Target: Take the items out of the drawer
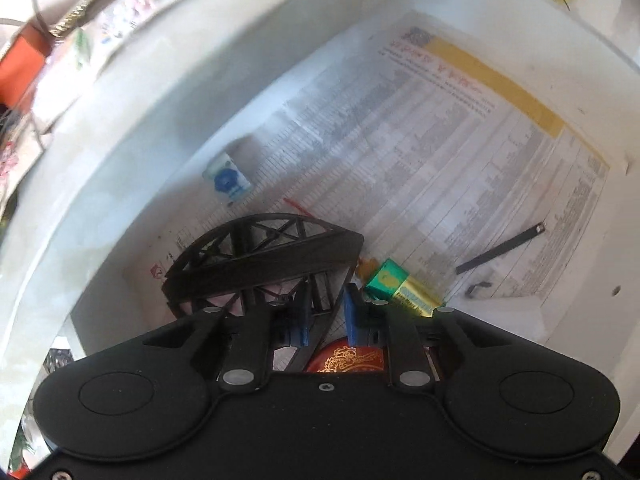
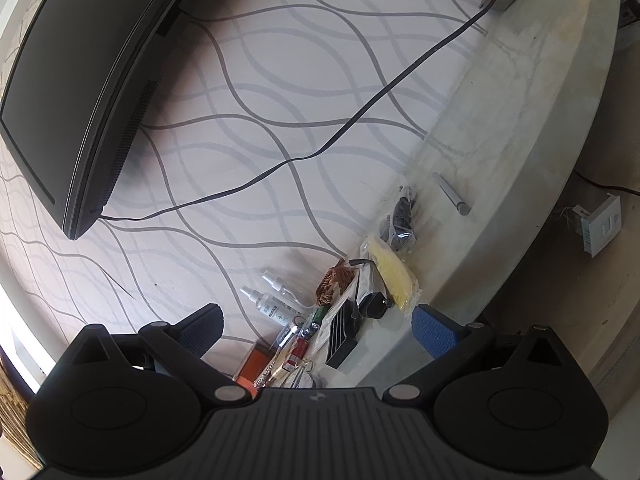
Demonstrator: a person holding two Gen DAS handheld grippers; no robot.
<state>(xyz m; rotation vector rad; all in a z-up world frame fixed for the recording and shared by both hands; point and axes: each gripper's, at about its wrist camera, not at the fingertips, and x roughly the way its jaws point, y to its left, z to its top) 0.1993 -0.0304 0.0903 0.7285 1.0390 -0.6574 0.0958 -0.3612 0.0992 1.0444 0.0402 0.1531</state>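
Left gripper (image 1: 326,316), jaws clamped on a black lattice-framed plastic part (image 1: 260,260), works inside the white paper-lined drawer (image 1: 132,152). Right gripper (image 2: 318,330) stands apart, empty. Remaining: green-gold battery (image 1: 400,286), black strip (image 1: 500,248), blue-white packet (image 1: 227,179). Several removed items already lie on the counter (image 2: 520,120).

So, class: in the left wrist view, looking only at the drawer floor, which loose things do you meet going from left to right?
Blue and white packet → black lattice piece held in the left gripper → green and gold battery → black strip.
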